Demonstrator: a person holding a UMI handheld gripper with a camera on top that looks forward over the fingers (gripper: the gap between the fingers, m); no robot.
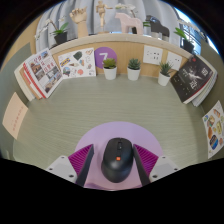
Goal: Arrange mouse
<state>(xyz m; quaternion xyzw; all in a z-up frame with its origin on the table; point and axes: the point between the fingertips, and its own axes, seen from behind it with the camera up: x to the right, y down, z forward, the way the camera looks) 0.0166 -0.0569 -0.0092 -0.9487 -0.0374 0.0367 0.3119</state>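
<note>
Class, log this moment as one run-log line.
task: arrange mouse | mouse: between fingers, on round mat | gripper: open, gaps both sides | beyond: three potted plants

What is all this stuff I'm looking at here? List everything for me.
Black computer mouse with a red mark: one, black, on the mat between the fingers of the hand-held gripper.
Round lilac mat: one, pale purple, under the mouse on the table.
Pale wooden table: one, light beige, stretching ahead of the fingers.
Small potted green plants in white pots: three, in a row at the table's far edge.
Open magazines: several, colourful, propped round the table's sides.
Purple sign: one, behind the plants.
Hand-held gripper: one; pink-padded fingers at either side of the mouse; contact unclear.
</note>
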